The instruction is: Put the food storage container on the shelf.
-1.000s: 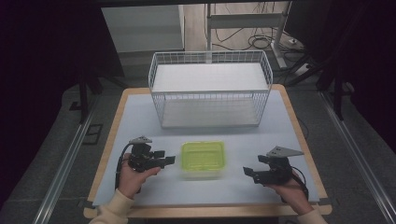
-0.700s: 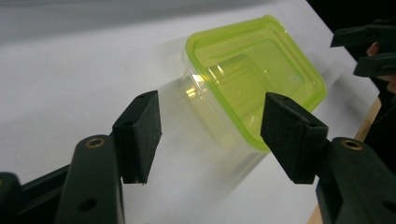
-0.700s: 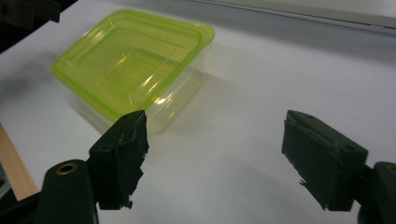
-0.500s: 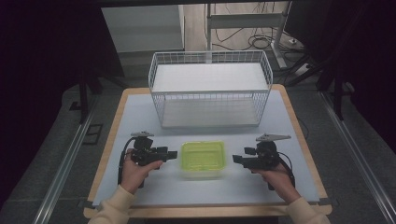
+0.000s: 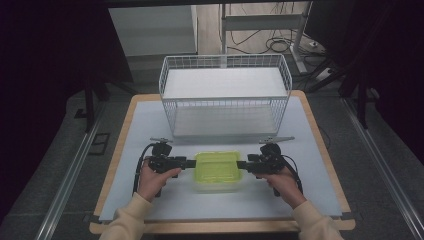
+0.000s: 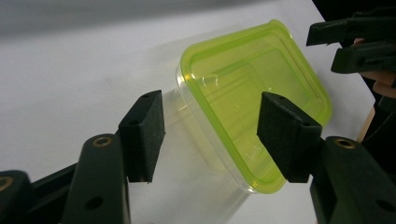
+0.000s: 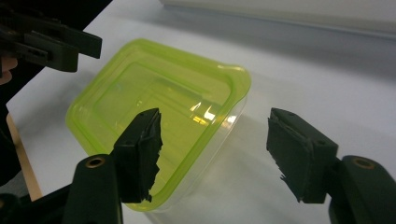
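Both grippers have closed in, jaws flanking the green-lidded container [image 5: 217, 170].

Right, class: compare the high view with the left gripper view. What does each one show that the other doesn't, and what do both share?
High view alone: the white wire basket behind the container, the table's wooden edge, both sleeves, the floor. Left gripper view alone: its own two black pads close up, standing apart either side of the container's near corner, not pressing it. Both share: the green-lidded clear container, the white tabletop, and the right hand-held gripper.
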`<action>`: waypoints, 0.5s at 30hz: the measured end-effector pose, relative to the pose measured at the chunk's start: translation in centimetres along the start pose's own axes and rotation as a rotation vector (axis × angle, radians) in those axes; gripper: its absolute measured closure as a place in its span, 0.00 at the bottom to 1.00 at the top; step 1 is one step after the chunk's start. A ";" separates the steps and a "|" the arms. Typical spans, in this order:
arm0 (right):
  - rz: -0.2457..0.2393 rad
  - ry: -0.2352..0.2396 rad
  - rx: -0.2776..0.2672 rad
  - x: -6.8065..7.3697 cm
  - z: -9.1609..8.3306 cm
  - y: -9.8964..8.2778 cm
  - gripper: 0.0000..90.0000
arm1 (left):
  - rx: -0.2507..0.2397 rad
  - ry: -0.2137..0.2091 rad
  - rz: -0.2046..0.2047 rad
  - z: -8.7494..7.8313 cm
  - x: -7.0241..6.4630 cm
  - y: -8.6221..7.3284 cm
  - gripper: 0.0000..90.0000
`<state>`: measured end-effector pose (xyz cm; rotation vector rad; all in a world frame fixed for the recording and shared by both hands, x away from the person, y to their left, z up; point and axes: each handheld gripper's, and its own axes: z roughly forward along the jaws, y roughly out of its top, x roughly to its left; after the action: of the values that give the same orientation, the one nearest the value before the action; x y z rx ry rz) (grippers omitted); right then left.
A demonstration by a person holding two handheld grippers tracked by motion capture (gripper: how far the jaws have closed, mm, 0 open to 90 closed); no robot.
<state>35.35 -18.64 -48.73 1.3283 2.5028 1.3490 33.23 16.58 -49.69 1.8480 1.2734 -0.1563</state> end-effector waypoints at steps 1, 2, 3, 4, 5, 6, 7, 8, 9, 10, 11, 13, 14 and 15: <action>0.003 0.004 0.006 -0.1 0.1 -0.2 0.41 | 0.002 -0.005 -0.004 0.2 0.0 -0.1 0.46; 0.014 0.010 0.009 -0.1 0.3 -0.3 0.42 | 0.013 -0.015 -0.012 0.4 0.1 -0.2 0.46; 0.032 0.024 0.018 -0.3 0.5 -0.6 0.44 | 0.016 -0.022 -0.014 0.4 0.2 -0.2 0.46; 0.039 0.029 0.023 -0.4 0.7 -0.7 0.45 | 0.020 -0.026 -0.019 0.6 0.3 -0.3 0.47; 0.046 0.033 0.026 -0.4 0.8 -0.8 0.46 | 0.025 -0.022 -0.023 0.7 0.3 -0.3 0.47; 0.052 0.040 0.029 -0.5 1.0 -0.9 0.47 | 0.026 -0.023 -0.023 0.8 0.4 -0.3 0.48; 0.057 0.045 0.033 -0.5 1.1 -0.9 0.48 | 0.027 -0.028 -0.028 0.9 0.5 -0.3 0.48; 0.061 0.051 0.038 -0.5 1.3 -0.9 0.49 | 0.028 -0.032 -0.036 1.0 0.6 -0.4 0.48; 0.065 0.056 0.037 -0.6 1.4 -0.9 0.50 | 0.036 -0.038 -0.036 1.0 0.8 -0.4 0.50; 0.068 0.061 0.041 -0.6 1.5 -0.9 0.52 | 0.035 -0.049 -0.051 1.1 1.0 -0.4 0.51; 0.076 0.067 0.046 -0.7 1.7 -0.8 0.54 | 0.038 -0.065 -0.063 1.2 1.2 -0.5 0.53; 0.098 0.067 0.057 -0.7 1.9 -0.9 0.58 | 0.048 -0.078 -0.070 1.5 1.4 -0.6 0.59; 0.104 0.074 0.062 -0.9 1.9 -0.9 0.61 | 0.047 -0.080 -0.073 1.6 1.4 -0.6 0.62; 0.118 0.090 0.064 -1.0 2.0 -0.9 0.63 | 0.049 -0.092 -0.080 1.6 1.5 -0.6 0.65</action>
<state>36.08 -18.20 -50.94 1.4822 2.5845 1.3913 33.96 16.53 -51.86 1.8103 1.2906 -0.3144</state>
